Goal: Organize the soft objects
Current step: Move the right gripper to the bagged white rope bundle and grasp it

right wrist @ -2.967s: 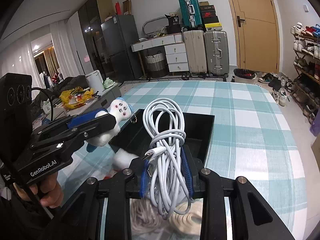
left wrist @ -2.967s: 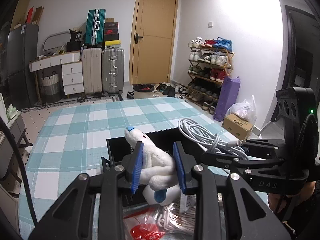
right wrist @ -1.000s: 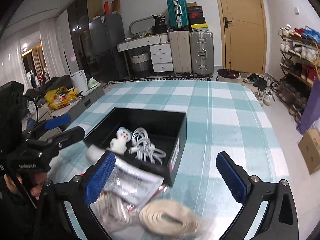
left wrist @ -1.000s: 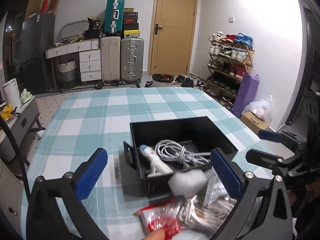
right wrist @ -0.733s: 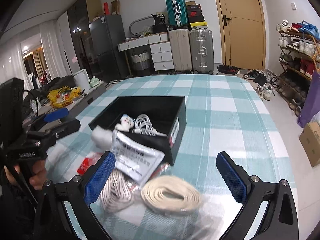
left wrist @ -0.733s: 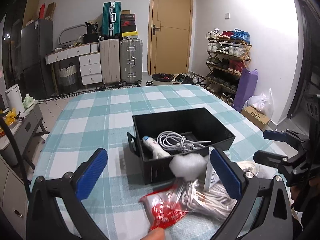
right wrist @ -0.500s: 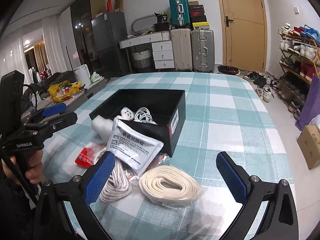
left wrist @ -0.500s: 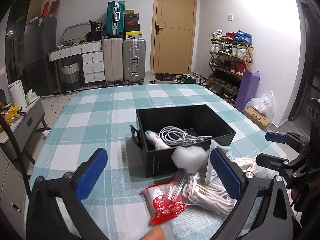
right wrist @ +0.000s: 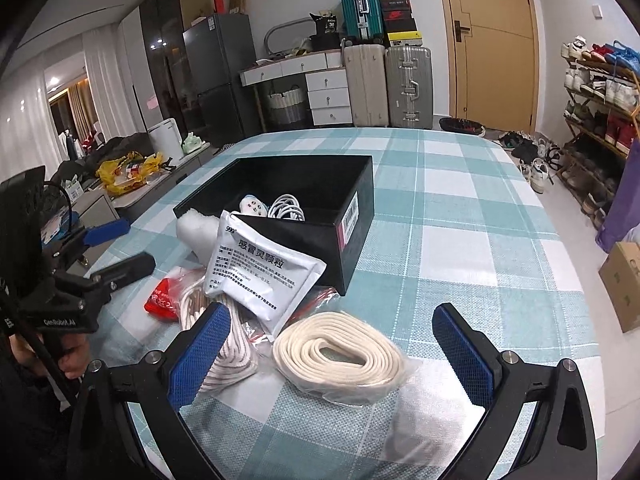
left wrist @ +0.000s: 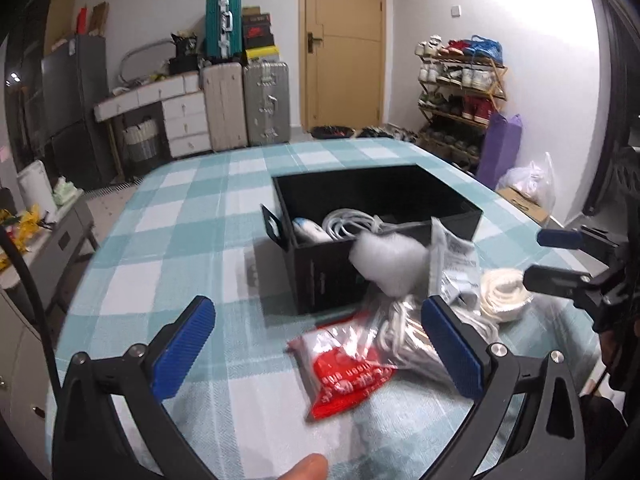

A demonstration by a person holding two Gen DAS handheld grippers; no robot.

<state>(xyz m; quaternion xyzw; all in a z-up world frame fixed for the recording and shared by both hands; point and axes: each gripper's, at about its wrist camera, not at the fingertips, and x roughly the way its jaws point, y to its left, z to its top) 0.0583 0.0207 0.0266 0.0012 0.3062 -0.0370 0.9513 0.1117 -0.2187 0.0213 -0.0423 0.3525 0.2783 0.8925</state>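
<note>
— What stands ahead of the tongs? 
— A tan door [right wrist: 494,40] in a white wall, with suitcases [right wrist: 388,84] and white drawers [right wrist: 328,96] to its left. 
— And off to the right? 
— A shoe rack [left wrist: 460,88]; the table wears a teal checked cloth [right wrist: 460,208].

Bare tablecloth [right wrist: 460,208] lay free at frame right, while the box [right wrist: 320,236] and packets [right wrist: 260,268] crowded centre-left.

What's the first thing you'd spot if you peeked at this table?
Probably the black box in the middle of the checked table, with a little white toy and a white cable inside. Right in front of it lies a messy pile: a white packet, a red bag and a cream coiled strap.
</note>
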